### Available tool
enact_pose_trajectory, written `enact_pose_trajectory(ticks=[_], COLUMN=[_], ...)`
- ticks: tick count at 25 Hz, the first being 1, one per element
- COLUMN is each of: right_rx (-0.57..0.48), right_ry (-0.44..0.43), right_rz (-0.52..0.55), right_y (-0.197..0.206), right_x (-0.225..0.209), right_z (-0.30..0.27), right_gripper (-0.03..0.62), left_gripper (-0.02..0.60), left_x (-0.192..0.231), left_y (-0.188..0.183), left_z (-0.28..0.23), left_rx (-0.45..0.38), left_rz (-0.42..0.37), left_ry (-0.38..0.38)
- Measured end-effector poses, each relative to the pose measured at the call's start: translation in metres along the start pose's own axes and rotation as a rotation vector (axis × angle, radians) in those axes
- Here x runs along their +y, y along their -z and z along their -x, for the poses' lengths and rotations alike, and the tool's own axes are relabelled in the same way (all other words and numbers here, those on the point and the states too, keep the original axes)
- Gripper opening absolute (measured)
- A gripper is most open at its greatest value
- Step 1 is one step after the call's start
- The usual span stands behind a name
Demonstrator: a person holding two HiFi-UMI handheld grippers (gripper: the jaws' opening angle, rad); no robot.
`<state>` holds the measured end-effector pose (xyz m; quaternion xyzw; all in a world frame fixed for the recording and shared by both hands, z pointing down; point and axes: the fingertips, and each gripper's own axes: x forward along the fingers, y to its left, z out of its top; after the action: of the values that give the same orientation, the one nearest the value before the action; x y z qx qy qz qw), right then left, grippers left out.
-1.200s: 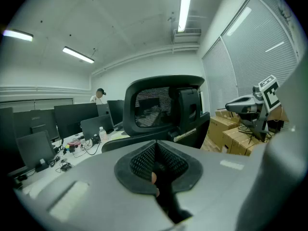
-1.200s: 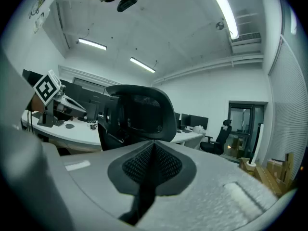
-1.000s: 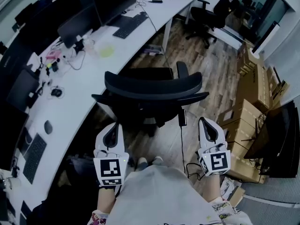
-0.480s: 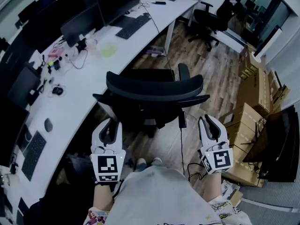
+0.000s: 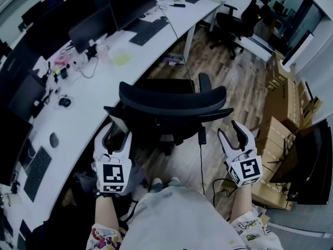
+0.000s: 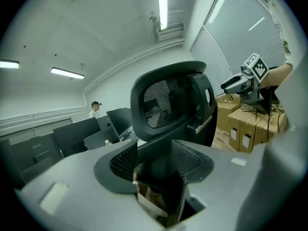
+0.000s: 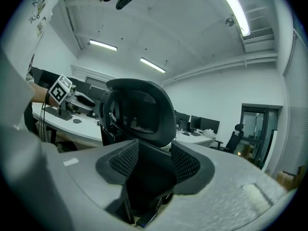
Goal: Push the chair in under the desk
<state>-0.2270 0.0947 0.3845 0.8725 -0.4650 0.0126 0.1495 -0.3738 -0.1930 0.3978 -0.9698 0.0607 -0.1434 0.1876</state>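
The chair (image 5: pixel 171 100) is stood just beside the desk (image 5: pixel 88 95). Behind it, the left hand-held gripper (image 5: pixel 117 134) and right hand-held gripper (image 5: pixel 231 130) are held with jaws apart, just opened, gripping nothing.

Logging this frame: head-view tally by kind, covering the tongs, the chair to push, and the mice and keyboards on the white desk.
Tongs: 2, left tongs and right tongs, jaws just opening, nothing gripped
Office chair: 1
Computer mice: 2
Keyboards: 2 clear; the desk's far end is too small to tell
Total: 7
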Motion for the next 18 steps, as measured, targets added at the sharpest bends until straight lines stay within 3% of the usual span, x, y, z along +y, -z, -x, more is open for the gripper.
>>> enact_pose_trajectory(ticks=[10,18], right_rx=[0.068,0.090], right_ry=[-0.066,-0.117], right_rz=[0.124,0.191], right_y=[0.016,0.027], right_x=[-0.009,-0.017], right_z=[-0.029,-0.048], right_gripper=[0.268,0.321], left_gripper=[0.295,0.325], left_x=[0.009,0.018], left_y=[0.017,0.033], left_z=[-0.030,-0.051], left_rx=[0.060,0.114], left_rz=[-0.175,-0.272], left_ry=[0.050,0.072])
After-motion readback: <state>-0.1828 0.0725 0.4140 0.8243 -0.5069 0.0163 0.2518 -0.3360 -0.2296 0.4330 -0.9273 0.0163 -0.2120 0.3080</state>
